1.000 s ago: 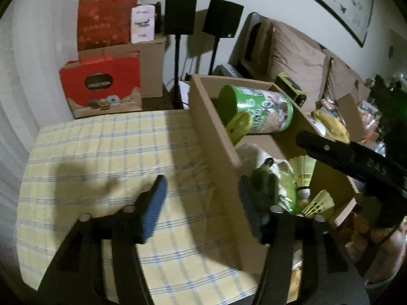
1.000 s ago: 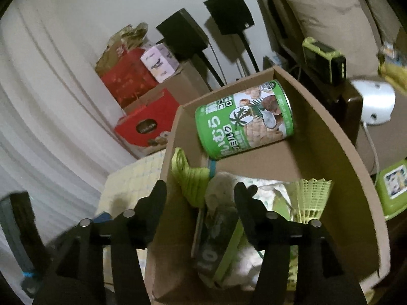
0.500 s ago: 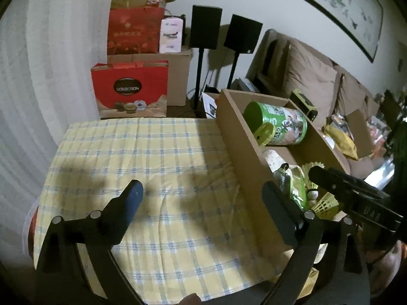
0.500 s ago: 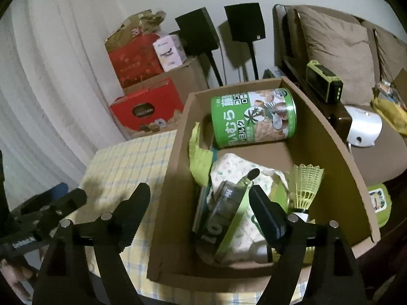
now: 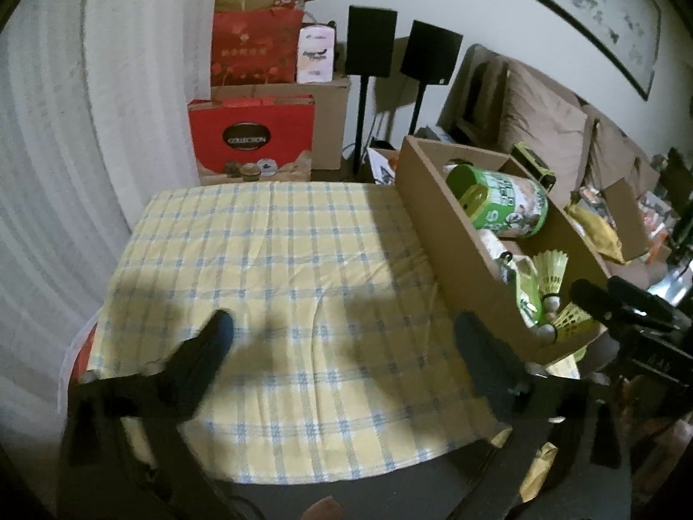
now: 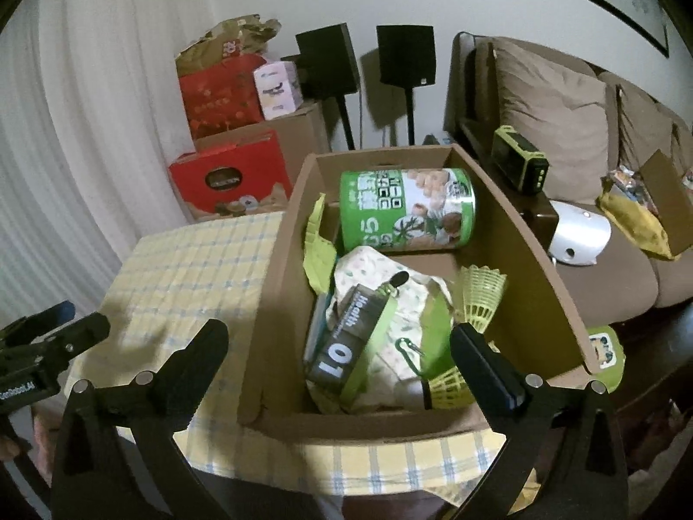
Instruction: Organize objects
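Note:
A cardboard box (image 6: 277, 303) (image 5: 437, 212) stands on the right side of a table with a yellow checked cloth (image 5: 277, 268). In it lie a green can (image 6: 407, 212) (image 5: 502, 208), a dark bottle with a green strap (image 6: 346, 342), a pale printed bag (image 6: 377, 268) and yellow-green shuttlecocks (image 6: 480, 299) (image 5: 550, 273). My left gripper (image 5: 342, 338) is open and empty above the cloth, left of the box. My right gripper (image 6: 338, 346) is open and empty, held back above the box's near end. It also shows in the left wrist view (image 5: 628, 307).
Red gift boxes (image 5: 251, 143) and cardboard cartons stand behind the table by a white curtain. Two black speakers on stands (image 5: 372, 43) are at the back wall. A brown sofa (image 6: 563, 130) with cushions and clutter is on the right.
Both grippers have pulled back and up from the box and opened wider. The bottle with the green strap now lies free in the box. The left gripper has swung left over the cloth.

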The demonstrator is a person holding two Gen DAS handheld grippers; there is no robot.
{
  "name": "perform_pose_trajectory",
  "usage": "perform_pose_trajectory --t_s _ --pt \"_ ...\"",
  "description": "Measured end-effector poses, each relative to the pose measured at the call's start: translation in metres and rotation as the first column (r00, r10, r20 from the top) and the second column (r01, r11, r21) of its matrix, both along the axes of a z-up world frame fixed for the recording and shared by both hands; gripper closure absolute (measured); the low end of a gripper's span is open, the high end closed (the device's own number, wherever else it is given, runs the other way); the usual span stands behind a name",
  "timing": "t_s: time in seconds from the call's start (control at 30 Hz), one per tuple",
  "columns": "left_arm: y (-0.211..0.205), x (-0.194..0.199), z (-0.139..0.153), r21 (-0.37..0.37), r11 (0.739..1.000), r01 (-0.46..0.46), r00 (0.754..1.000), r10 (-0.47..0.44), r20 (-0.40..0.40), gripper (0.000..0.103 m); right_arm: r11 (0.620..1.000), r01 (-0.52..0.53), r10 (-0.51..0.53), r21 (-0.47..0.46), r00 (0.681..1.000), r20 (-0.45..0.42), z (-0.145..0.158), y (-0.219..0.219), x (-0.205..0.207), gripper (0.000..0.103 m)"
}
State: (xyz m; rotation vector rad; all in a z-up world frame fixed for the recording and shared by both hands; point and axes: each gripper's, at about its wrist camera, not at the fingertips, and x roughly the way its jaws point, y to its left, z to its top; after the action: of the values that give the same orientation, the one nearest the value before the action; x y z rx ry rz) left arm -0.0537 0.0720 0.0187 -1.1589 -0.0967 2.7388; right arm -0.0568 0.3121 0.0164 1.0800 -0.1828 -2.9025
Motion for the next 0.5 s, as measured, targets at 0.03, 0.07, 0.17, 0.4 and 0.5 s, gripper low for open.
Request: perform_pose_trajectory --t_s 0.03,0.07,0.17,0.4,0.5 --pt "-0.001 0.003 0.000 0.001 1.000 -0.004 1.000 0.004 -0.004 0.000 1.000 0.003 -0.003 0.004 1.000 -0.003 0.000 -0.001 0.003 0.000" --pt "-0.003 0.006 0.001 0.005 1.000 -0.005 1.000 0.005 -0.010 0.000 1.000 0.005 -0.005 0.009 1.000 -0.004 0.000 -0.002 0.004 0.000" --pt "-0.007 0.015 0.002 0.017 1.000 -0.004 1.000 0.004 -0.009 0.000 1.000 0.015 -0.014 0.026 1.000 -0.009 0.000 -0.006 0.014 0.000" --pt "-0.015 0.034 -0.003 0.029 1.000 -0.001 1.000 0.000 0.026 0.000 0.998 0.017 -0.016 0.063 1.000 -0.020 0.000 -0.018 0.036 0.000" --pt "-0.017 0.042 -0.005 0.029 1.000 -0.002 1.000 0.002 0.029 0.000 0.997 0.018 -0.016 0.070 1.000 -0.026 0.001 -0.023 0.046 0.000"
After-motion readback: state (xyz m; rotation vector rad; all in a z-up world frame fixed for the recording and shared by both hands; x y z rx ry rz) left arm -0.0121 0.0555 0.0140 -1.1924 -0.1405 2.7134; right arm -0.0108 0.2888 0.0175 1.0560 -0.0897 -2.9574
